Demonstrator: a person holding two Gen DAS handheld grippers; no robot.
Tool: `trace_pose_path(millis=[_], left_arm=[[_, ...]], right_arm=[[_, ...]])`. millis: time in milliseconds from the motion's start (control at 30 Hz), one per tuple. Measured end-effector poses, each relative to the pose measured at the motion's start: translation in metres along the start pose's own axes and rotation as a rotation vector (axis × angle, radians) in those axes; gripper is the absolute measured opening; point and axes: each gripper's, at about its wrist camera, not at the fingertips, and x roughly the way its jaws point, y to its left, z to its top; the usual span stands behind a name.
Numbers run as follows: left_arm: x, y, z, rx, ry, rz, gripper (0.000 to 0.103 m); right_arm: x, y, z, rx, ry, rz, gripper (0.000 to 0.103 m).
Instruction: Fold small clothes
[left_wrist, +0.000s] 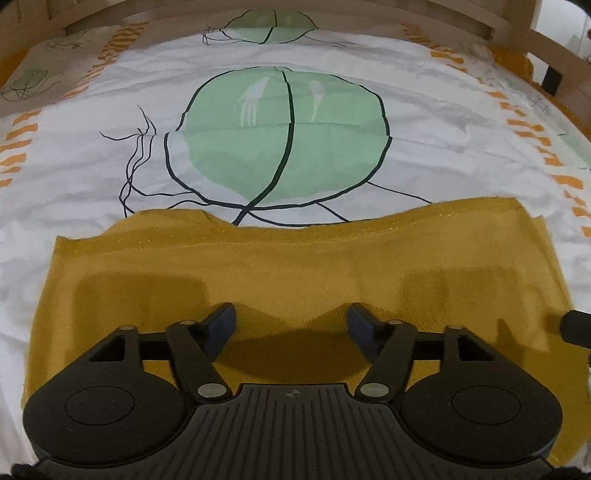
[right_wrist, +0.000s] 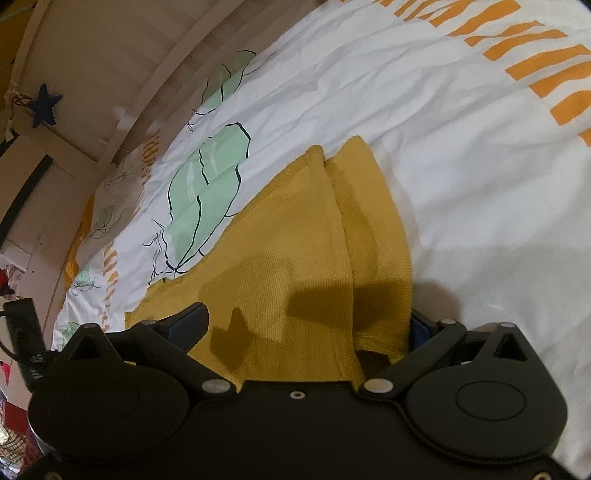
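- Left wrist view: the yellow knit garment (left_wrist: 258, 266) lies flat on the bed cover (left_wrist: 92, 177), near the bed's near edge, with its long axis running from side to side across the view. Its glittery band edge (left_wrist: 229, 240) points toward the far headboard (left_wrist: 461, 22). The left tongs (left_wrist: 291, 325) hang just above the middle of the cloth. They are wide apart and nothing is between the pads.
- Right wrist view: the right tongs (right_wrist: 306, 325) stand at the garment's folded end (right_wrist: 369, 236), where two layers overlap. The cloth runs up between the fingers, but one pad is hidden, so I cannot tell if they pinch it.
- In my judgement, the right hand is nearer to this end, and the left one must go down to the cloth.
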Motion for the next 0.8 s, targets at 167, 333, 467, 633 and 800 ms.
trace_pose_path(millis=[167,333,467,633,800], left_arm=[[0.003,-0.009,0.001,0.023,-0.003,0.056,0.084],[0.008,-0.008,0.004,0.015,0.011,0.067,0.093],[0.006,-0.005,0.006,0.015,0.034,0.059,0.093],[-0.016,-0.003,-0.012,-0.001,0.042,0.033,0.092],[-0.036,-0.004,-0.045,0.025,0.067,0.021,0.093]], right_arm=[[0.001,-0.002,0.001,0.019,0.007,0.008,0.103],[0.001,-0.005,0.003,0.041,0.009,0.018,0.103],[0.002,-0.006,0.003,0.043,0.011,0.019,0.103],[0.001,-0.007,0.004,0.050,0.014,0.024,0.103],[0.001,-0.008,0.004,0.051,0.016,0.029,0.103]])
